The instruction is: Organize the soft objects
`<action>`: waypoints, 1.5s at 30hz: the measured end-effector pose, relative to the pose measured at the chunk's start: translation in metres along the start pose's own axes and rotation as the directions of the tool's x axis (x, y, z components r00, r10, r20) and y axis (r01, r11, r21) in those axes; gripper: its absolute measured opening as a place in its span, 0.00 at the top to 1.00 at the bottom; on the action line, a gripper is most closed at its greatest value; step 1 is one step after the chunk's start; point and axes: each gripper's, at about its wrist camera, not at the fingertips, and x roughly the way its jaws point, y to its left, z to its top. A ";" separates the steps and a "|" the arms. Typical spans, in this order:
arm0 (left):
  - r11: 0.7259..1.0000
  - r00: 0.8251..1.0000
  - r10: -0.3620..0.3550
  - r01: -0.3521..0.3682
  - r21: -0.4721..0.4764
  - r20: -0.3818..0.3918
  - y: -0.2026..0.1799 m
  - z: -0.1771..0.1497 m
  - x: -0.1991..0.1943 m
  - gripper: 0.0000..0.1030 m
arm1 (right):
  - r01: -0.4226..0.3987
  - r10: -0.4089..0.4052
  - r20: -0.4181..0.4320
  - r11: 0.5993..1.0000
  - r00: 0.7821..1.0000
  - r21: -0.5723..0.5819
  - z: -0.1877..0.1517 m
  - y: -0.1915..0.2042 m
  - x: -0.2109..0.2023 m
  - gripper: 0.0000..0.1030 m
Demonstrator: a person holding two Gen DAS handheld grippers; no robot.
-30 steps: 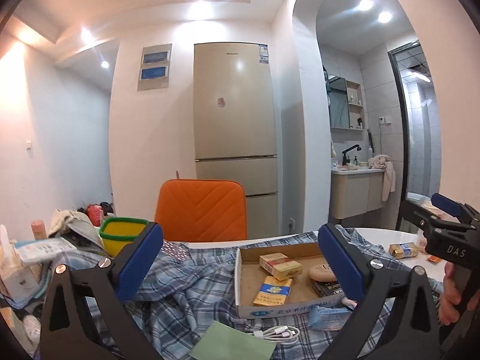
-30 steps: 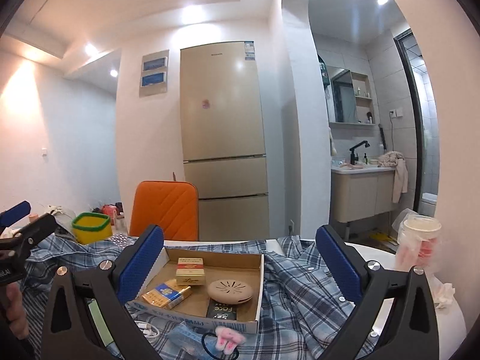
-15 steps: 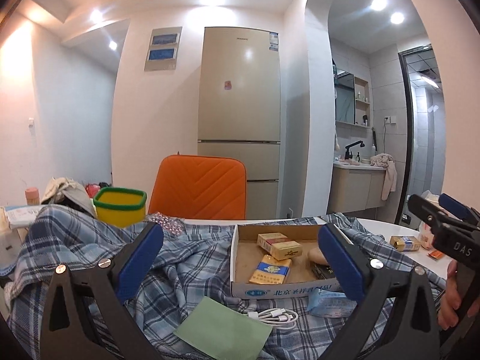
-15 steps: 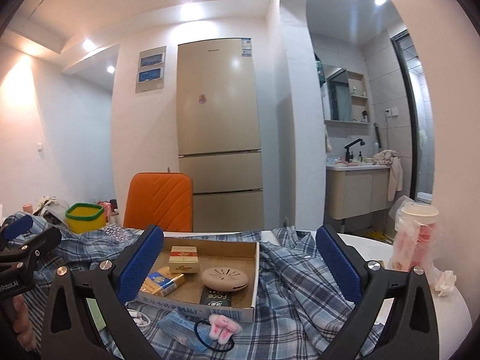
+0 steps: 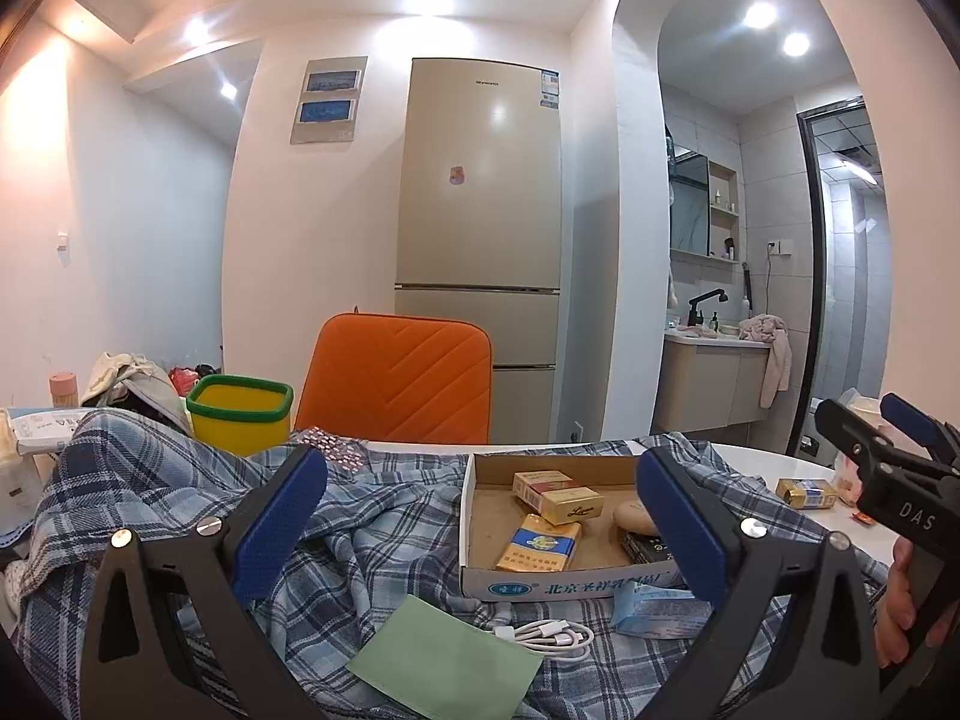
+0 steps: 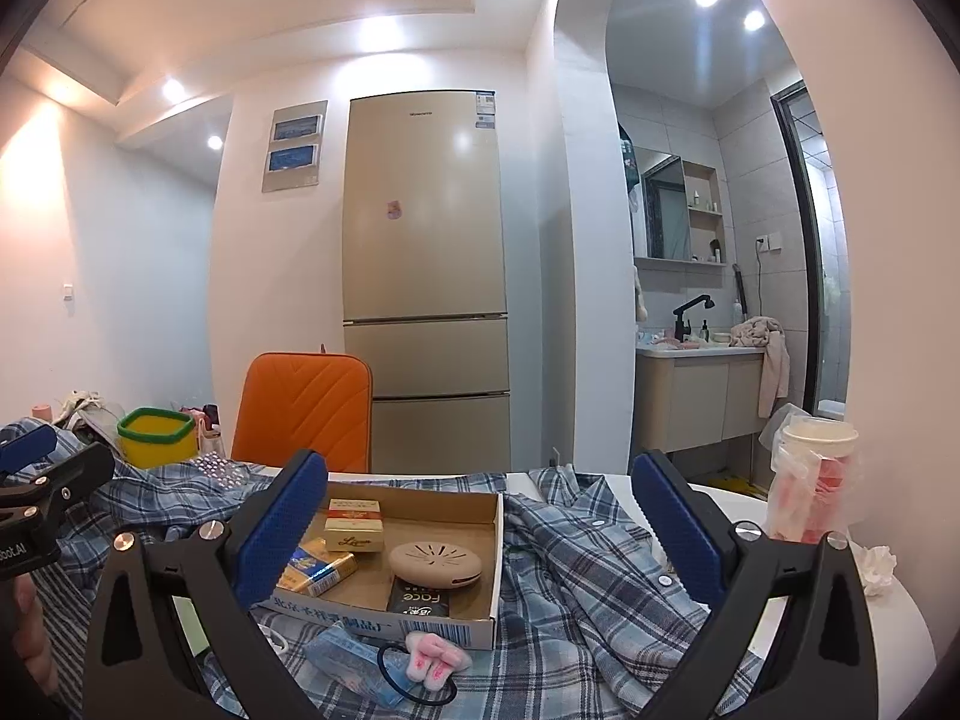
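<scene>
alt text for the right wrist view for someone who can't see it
The open right gripper hovers over a blue plaid shirt spread on a white table, where a shallow cardboard box holds small packs. A fridge and orange chair stand behind.

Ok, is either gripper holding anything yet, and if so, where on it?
Nothing is held. The left gripper and right gripper are both open above the plaid shirt, with nothing between their fingers.

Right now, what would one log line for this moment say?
left gripper: open, empty | right gripper: open, empty | shirt: spread on table, ungrasped | box: on shirt
</scene>
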 end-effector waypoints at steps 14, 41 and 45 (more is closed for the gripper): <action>1.000 1.000 -0.011 0.011 0.028 -0.012 -0.007 0.001 -0.001 0.00 | -0.002 0.002 -0.001 1.000 1.000 0.001 0.001 0.001 0.001 0.00; 0.992 0.931 -0.077 0.106 0.062 -0.358 -0.008 -0.018 0.055 0.00 | 0.007 -0.009 -0.096 1.000 0.995 -0.019 -0.004 0.001 0.017 0.00; 0.990 0.884 -0.071 0.118 0.075 -0.461 -0.008 -0.028 0.072 0.00 | -0.005 0.002 -0.116 1.000 0.993 -0.028 -0.005 0.002 0.020 0.00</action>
